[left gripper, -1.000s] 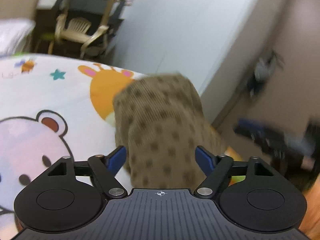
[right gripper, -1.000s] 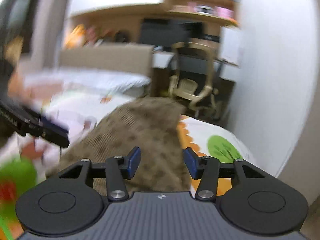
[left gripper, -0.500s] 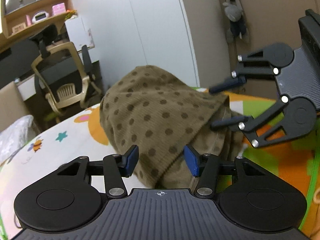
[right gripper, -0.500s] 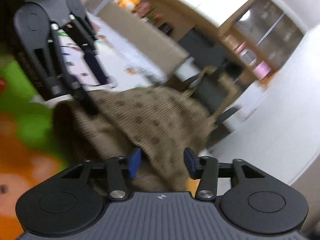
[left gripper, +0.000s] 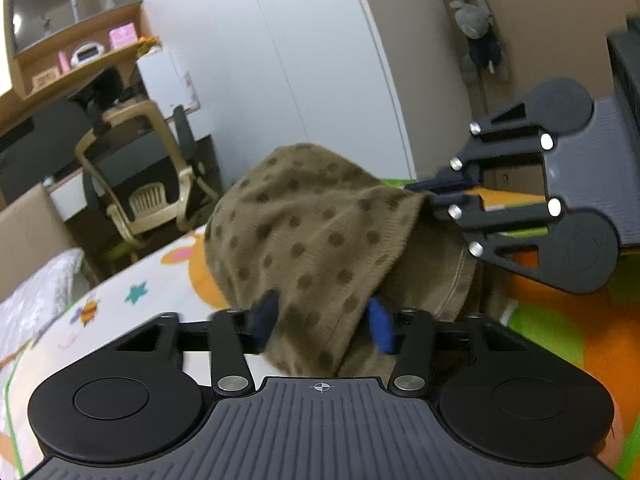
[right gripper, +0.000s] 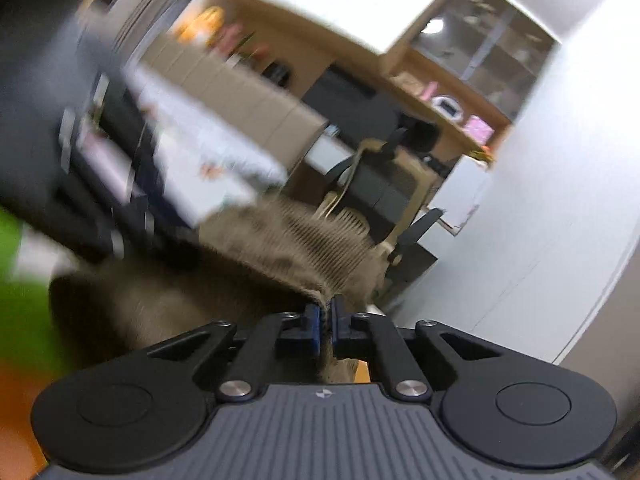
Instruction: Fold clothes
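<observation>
A brown polka-dot garment point(left gripper: 312, 232) is lifted off the play mat point(left gripper: 560, 320) in a bunched hump. My left gripper point(left gripper: 322, 324) has its blue pads on either side of a thick hanging fold, still apart and blurred. My right gripper point(left gripper: 428, 194) comes in from the right in the left wrist view, pinching the garment's upper edge. In the right wrist view the right gripper point(right gripper: 326, 320) is shut on a ribbed edge of the garment point(right gripper: 280, 240). The left gripper point(right gripper: 100, 200) is a dark blur at the left there.
The colourful cartoon play mat point(left gripper: 140, 300) lies under the garment. A beige office chair point(left gripper: 140, 184) and desk stand behind it, with white wardrobe doors point(left gripper: 300, 60) beyond. A plush toy point(left gripper: 476, 36) hangs on the door at the right.
The right gripper's fingers have come together on the garment's edge. The left gripper's fingers have narrowed around the hanging fold. Both grippers have come closer together with the garment lifted.
</observation>
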A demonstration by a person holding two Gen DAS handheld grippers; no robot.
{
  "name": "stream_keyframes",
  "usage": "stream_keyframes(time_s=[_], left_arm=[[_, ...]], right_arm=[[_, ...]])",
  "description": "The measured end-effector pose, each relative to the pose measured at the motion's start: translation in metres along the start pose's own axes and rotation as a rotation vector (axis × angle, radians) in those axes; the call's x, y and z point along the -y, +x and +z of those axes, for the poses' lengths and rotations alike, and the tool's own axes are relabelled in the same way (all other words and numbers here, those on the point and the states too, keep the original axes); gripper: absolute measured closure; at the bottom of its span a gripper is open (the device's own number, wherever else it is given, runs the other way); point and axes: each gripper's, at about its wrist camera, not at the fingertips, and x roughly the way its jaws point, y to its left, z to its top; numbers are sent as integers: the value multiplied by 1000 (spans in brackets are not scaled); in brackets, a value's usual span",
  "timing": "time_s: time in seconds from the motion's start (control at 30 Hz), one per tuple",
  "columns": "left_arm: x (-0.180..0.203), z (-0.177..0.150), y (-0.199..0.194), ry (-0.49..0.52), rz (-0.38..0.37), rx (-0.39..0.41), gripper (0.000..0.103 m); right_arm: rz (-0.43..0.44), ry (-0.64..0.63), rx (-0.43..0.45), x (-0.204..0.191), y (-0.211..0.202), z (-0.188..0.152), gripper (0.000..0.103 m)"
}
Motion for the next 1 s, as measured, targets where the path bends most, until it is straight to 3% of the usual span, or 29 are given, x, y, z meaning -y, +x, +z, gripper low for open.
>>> stream_keyframes(time_s=[0.07,0.13,0.23,0.37,0.47,0.53,0.67,0.77,0.87,0.93,1.0], left_arm=[[3,15,0,36,-1,22,98],[10,33,-12,62,-33,76,98],[22,52,-31,67,-131,145,98],[41,39,-29,22,-293,86,98],[41,16,-22,-24,-332,6,90],[27,9,-25,-88,-339,-4,88],[-15,2,-38,-219,-298,31,52],[-44,-14,-36,-339,-264,13,42],[-68,-32,-30,-473,-240,-24,39],[-69,-38,-25,-469,-210,-35,39],[-55,-31,-24,-374,-202,-19,41]], right_arm=[[-8,71,27,18,-9,9,101],[-17,136,48,36,-19,17,101],[-8,144,-44,40,-24,-8,101],[65,174,-198,26,-19,-50,101],[84,178,-238,23,-18,-60,100],[74,193,-266,32,-16,-63,100],[11,225,-311,55,-25,-77,95],[1,351,-290,80,-36,-81,86],[54,444,-220,93,-38,-68,69],[99,473,-174,98,-33,-57,67],[160,502,-137,104,-16,-37,67]])
